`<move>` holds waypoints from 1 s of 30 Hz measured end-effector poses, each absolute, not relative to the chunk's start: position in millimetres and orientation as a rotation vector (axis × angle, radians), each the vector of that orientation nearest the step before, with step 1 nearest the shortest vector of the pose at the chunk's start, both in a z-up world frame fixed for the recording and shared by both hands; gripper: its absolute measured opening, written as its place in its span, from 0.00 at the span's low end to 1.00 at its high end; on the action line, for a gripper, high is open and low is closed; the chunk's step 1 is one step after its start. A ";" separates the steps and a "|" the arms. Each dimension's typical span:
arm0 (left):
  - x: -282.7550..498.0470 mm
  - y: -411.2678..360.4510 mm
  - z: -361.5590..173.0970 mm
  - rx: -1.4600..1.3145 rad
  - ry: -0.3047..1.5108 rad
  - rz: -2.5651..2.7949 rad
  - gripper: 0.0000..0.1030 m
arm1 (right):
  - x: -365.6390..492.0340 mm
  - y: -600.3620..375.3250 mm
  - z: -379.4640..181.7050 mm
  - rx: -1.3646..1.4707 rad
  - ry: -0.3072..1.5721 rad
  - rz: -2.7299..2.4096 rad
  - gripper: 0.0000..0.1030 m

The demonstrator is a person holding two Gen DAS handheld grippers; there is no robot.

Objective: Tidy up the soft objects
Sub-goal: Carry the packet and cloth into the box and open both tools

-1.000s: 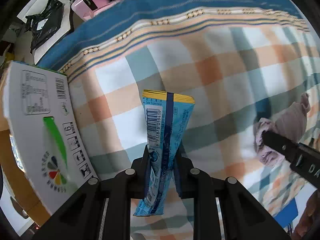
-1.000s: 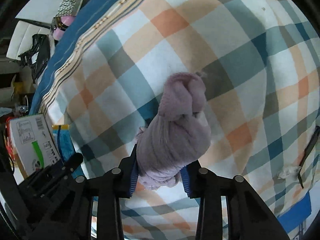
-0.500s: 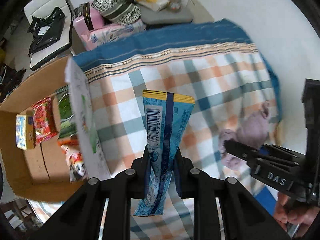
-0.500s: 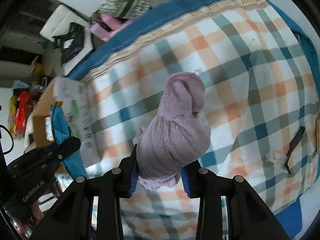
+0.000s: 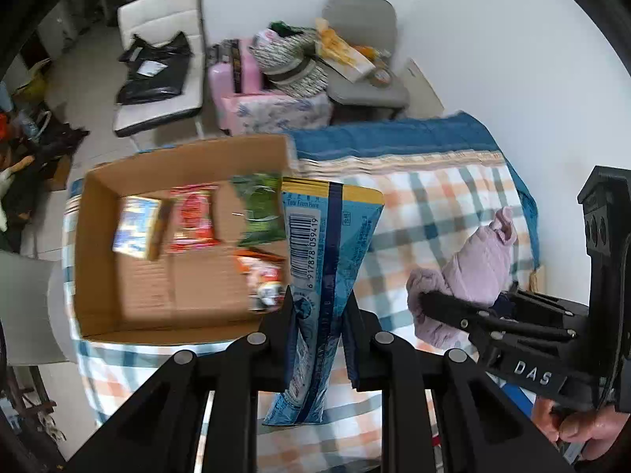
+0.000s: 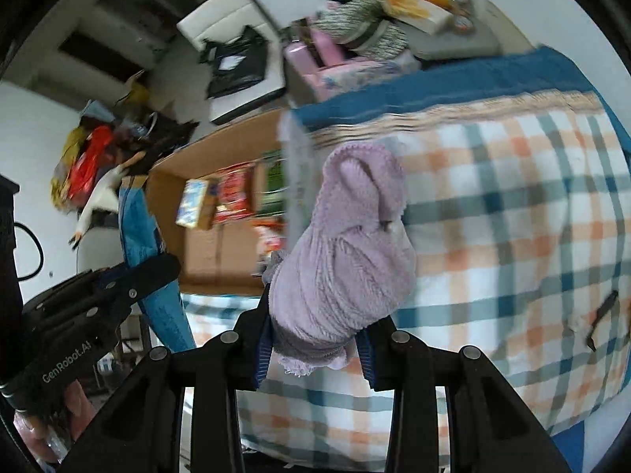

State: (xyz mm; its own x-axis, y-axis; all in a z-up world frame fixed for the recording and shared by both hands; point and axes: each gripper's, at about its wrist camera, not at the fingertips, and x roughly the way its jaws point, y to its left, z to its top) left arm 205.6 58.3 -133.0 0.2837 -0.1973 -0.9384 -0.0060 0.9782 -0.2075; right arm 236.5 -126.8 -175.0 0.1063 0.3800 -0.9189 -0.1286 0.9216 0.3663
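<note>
Since both tongs have lifted well clear of the checked bedspread, the cardboard box now lies ahead-left, left gripper clamped on the blue packet, right gripper clamped on the lilac cloth bundle, likely box-bound.

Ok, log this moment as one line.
left gripper: shut on blue plastic snack packet | right gripper: shut on lilac knitted cloth bundle | open cardboard box: holds snack packs

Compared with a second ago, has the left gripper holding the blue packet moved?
Yes. The left gripper has risen away from the plaid bedspread; the open cardboard box, earlier only a side wall, now shows its inside.
</note>
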 end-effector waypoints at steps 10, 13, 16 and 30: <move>200.0 170.8 -155.8 -0.267 1.283 -0.007 0.17 | 240.8 -0.1 -179.9 0.114 1.443 0.451 0.37; 207.5 198.5 -180.5 -0.296 1.327 0.015 0.17 | 248.0 33.9 -196.1 0.086 1.471 0.442 0.37; 216.2 223.3 -207.9 -0.328 1.379 0.026 0.17 | 253.0 59.1 -212.5 0.059 1.494 0.431 0.37; 266.7 264.6 -286.8 -0.406 1.508 0.012 0.17 | 288.7 116.9 -298.8 -0.048 1.619 0.334 0.37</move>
